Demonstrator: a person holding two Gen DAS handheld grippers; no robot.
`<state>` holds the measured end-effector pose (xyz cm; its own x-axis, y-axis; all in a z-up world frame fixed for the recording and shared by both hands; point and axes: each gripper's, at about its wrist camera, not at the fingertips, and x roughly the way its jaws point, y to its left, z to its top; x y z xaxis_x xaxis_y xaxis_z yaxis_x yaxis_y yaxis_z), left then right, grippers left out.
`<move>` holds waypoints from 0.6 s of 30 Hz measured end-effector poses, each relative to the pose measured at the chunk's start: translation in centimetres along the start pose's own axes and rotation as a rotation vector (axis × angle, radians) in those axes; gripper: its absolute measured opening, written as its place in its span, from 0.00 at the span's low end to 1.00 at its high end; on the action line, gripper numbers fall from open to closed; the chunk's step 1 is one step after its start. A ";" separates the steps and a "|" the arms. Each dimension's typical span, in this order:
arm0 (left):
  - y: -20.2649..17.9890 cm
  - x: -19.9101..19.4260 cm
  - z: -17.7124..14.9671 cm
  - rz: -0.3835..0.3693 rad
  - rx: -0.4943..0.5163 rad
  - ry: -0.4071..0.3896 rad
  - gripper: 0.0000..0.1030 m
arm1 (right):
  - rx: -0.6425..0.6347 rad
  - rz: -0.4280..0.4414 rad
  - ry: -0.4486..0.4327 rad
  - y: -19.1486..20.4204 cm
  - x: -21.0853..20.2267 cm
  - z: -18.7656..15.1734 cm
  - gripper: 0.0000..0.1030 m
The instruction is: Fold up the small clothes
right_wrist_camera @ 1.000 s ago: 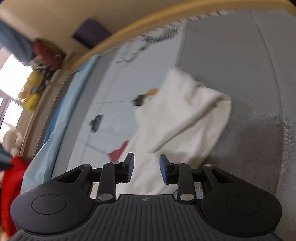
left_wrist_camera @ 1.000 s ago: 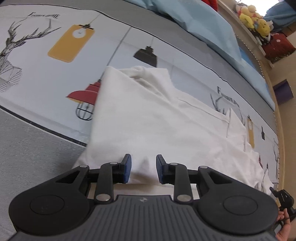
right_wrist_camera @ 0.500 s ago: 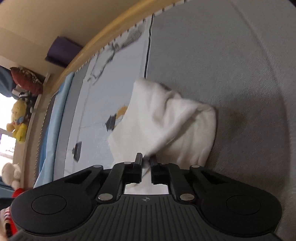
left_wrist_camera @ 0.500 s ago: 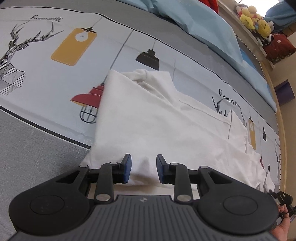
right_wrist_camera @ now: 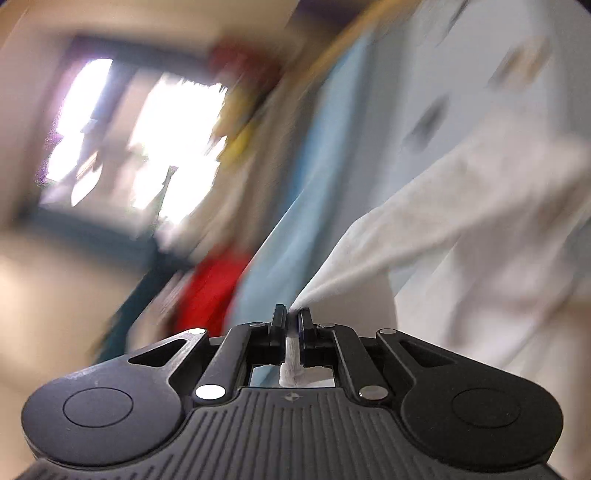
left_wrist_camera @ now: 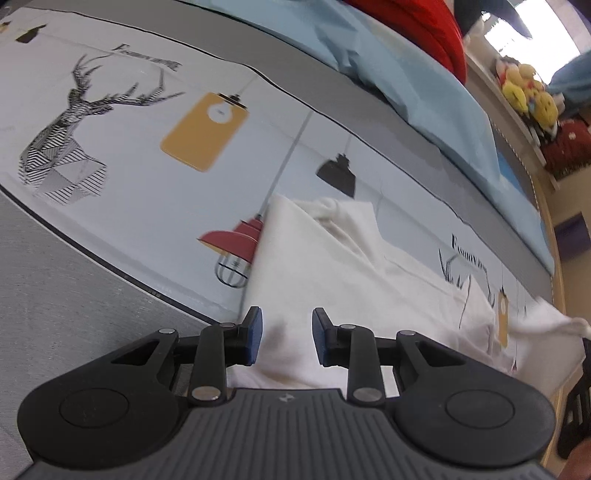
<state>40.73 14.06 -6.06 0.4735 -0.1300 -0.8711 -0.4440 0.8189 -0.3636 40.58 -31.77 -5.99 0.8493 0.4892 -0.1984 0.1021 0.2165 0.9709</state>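
A white garment lies on a printed bedsheet, spread from the middle to the right. My left gripper is open, its blue-padded fingers just above the garment's near edge, holding nothing. My right gripper is shut on a corner of the white garment and lifts it, so the cloth stretches up and to the right from the jaws. The right wrist view is heavily blurred by motion.
A light blue blanket and a red cloth lie at the bed's far side. Plush toys sit on a shelf at the far right. A grey sheet border runs at the near left. A bright window shows in the right wrist view.
My right gripper closed on the garment's corner and swung it up and away from the bed. My left gripper stayed open and shifted slightly over the near edge.
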 end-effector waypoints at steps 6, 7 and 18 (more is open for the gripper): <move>1.0 -0.3 0.6 -0.005 -0.041 -0.005 0.31 | -0.034 -0.274 0.527 -2.5 6.7 -10.5 0.26; 1.0 -0.3 0.5 -0.008 -0.043 0.000 0.31 | -0.073 -0.377 0.573 -3.2 7.1 -11.0 0.26; 0.4 2.5 0.1 -0.073 -0.052 0.015 0.31 | -0.135 -0.580 0.396 -4.1 3.2 -7.1 0.26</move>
<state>41.82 14.12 -8.36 0.4947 -0.1974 -0.8463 -0.4476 0.7769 -0.4428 39.19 -25.05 -11.55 0.4230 0.5284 -0.7361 0.3932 0.6248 0.6746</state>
